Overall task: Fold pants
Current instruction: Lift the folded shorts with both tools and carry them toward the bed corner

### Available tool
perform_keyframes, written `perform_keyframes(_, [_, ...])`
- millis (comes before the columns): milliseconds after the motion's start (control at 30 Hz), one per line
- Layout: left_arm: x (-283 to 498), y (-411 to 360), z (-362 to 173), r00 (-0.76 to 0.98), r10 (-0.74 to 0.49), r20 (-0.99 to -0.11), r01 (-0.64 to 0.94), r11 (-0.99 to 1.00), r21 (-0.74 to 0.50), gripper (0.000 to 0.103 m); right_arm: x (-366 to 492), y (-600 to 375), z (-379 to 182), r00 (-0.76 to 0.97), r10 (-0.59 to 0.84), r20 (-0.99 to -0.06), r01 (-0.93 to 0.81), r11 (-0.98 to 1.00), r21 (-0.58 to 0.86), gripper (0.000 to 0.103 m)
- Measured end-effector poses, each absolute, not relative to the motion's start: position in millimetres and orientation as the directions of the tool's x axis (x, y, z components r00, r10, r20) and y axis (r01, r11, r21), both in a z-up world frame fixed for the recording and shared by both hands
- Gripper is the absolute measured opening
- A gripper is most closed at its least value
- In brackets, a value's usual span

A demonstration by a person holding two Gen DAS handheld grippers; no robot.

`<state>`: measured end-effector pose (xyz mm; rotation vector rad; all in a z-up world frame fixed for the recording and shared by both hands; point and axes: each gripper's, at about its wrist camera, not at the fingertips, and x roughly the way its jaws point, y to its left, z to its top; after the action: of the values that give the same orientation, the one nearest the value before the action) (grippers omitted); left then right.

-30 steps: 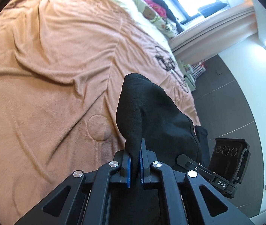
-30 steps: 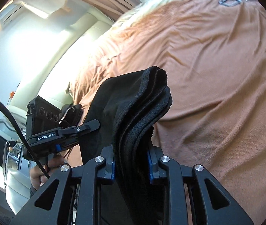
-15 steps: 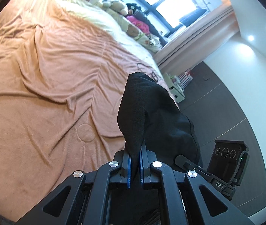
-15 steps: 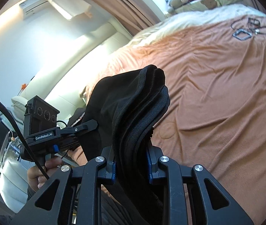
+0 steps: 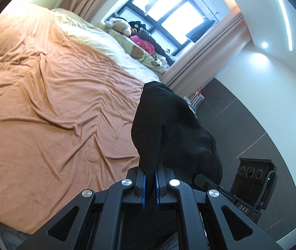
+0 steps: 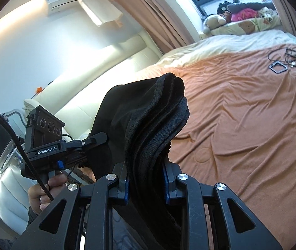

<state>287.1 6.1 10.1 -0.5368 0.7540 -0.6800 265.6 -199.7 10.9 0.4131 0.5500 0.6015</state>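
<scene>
Pants point(image 5: 168, 129), black, are pinched in both claws: the left gripper point(image 5: 150, 184) clamps a thin edge, the right gripper point(image 6: 145, 185) squeezes a thick stack of layers (ribbed hems showing). The cloth hangs between them, lifted above the orange blanket point(image 5: 50, 108). Beyond lie a cream sheet point(image 6: 227, 41), stuffed toys point(image 5: 119, 25) and the window point(image 5: 166, 14).

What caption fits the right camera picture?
Right gripper clamps bunched black pants above an orange bedspread.
</scene>
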Motion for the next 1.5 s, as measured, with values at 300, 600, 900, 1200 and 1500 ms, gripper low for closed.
perform_keyframes(300, [251.4, 33.5, 29.8, 0.59, -0.701, -0.401, 0.37, 0.676, -0.638, 0.006, 236.7, -183.8, 22.7, 0.692, 0.638, -0.338, -0.461, 0.751, 0.473, 0.021])
perform_keyframes(600, [223.7, 73.9, 44.3, 0.643, -0.666, -0.378, 0.352, 0.695, -0.627, 0.006, 231.0, -155.9, 29.8, 0.668, 0.67, -0.324, -0.523, 0.732, 0.437, 0.021])
perform_keyframes(900, [206.7, 129.7, 46.5, 0.7, -0.622, -0.352, 0.311, 0.708, -0.634, 0.006, 239.6, -114.7, 37.2, 0.634, 0.698, -0.333, -0.587, 0.715, 0.38, 0.021])
perform_keyframes(1200, [190.8, 204.3, 43.4, 0.756, -0.555, -0.347, 0.246, 0.732, -0.636, 0.006, 258.7, -56.8, 40.1, 0.584, 0.727, -0.36, -0.645, 0.685, 0.337, 0.021])
perform_keyframes(1500, [179.5, 281.8, 40.4, 0.813, -0.478, -0.332, 0.176, 0.746, -0.642, 0.006, 283.9, 4.3, 40.3, 0.537, 0.754, -0.377, -0.697, 0.649, 0.304, 0.021])
